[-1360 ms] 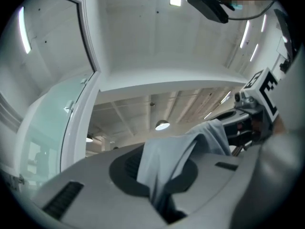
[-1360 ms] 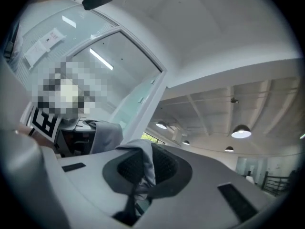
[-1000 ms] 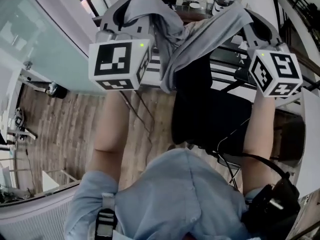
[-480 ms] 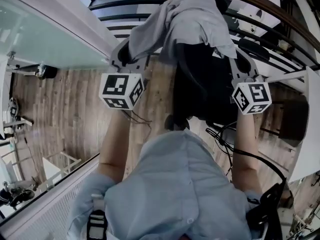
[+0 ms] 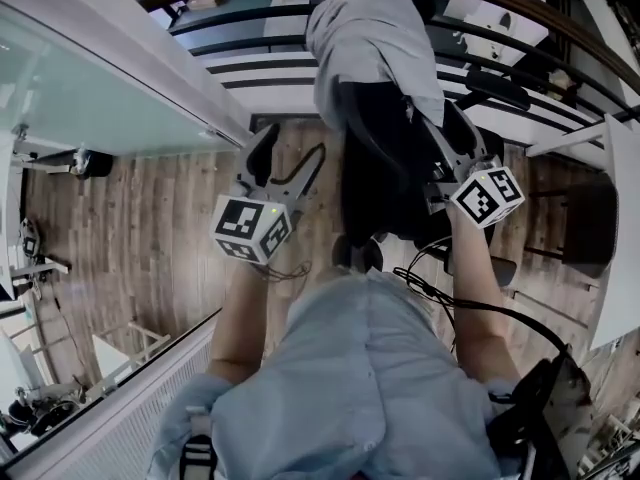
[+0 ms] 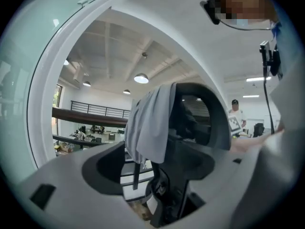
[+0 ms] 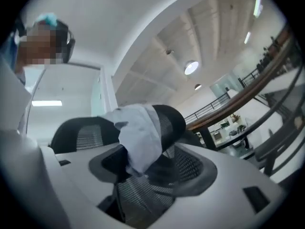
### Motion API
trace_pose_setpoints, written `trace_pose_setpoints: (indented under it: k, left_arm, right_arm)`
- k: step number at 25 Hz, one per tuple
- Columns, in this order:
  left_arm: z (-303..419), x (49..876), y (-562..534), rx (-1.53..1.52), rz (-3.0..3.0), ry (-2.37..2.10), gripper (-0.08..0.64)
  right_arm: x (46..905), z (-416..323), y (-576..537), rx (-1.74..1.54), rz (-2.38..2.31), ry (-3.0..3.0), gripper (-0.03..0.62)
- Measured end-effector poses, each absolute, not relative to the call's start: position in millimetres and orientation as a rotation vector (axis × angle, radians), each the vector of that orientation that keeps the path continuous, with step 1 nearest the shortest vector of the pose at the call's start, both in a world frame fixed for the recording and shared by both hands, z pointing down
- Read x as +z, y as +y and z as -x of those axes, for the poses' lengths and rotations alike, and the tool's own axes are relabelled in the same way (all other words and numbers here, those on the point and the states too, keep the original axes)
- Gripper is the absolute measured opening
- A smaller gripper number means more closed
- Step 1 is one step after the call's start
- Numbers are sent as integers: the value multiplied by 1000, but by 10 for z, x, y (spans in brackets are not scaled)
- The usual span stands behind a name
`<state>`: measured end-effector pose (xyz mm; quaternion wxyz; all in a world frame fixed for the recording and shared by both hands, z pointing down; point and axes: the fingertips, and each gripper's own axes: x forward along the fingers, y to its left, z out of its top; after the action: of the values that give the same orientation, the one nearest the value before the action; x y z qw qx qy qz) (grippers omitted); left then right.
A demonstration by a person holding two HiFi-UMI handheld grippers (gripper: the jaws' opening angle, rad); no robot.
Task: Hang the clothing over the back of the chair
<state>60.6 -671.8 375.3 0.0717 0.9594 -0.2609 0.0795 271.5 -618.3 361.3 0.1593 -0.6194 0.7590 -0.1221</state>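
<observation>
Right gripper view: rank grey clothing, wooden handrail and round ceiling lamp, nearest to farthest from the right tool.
1. Grey clothing, straight ahead on the chair back.
2. Wooden handrail, right side.
3. Round ceiling lamp, high above.
Jaws opening, gripping nothing.

Grey clothing (image 5: 372, 38) drapes the black chair (image 5: 385, 173) on wooden floor (image 5: 150, 218).
</observation>
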Motion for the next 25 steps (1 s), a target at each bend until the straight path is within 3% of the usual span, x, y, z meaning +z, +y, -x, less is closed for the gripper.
trace_pose_setpoints:
  k: [6,9,11,12,14,15,25]
  left_arm:
    - [-547,3077,-6672,8,-2923,-850,308]
    - [-571,2610,-6600,-136,-2941,-910,190]
    - [-653,2368,-6531,-192,-2961,-938,82]
    - [-705,2274,-6494,-209,-2972,-945,64]
    - [-805,2077,-6417,-254,-2989,-968,42]
    - [-854,1963,-6378,-290,-2997,-988,35]
    - [-1342,1453,-5957,-434,-3151,-1132,20]
  right_arm:
    - [3584,-2685,-5885,-176,1897,2303,291]
    - [3283,-2655,-5788,-102,1993,2318,271]
    - [2911,-2548,-5719,3,1965,2324,177]
    - [2742,-2487,-5693,48,1957,2324,145]
    - [2484,-2412,-5680,69,1994,2300,43]
    - [2375,-2390,-5691,66,2018,2286,31]
    - [1712,-2109,-5683,407,2113,2253,23]
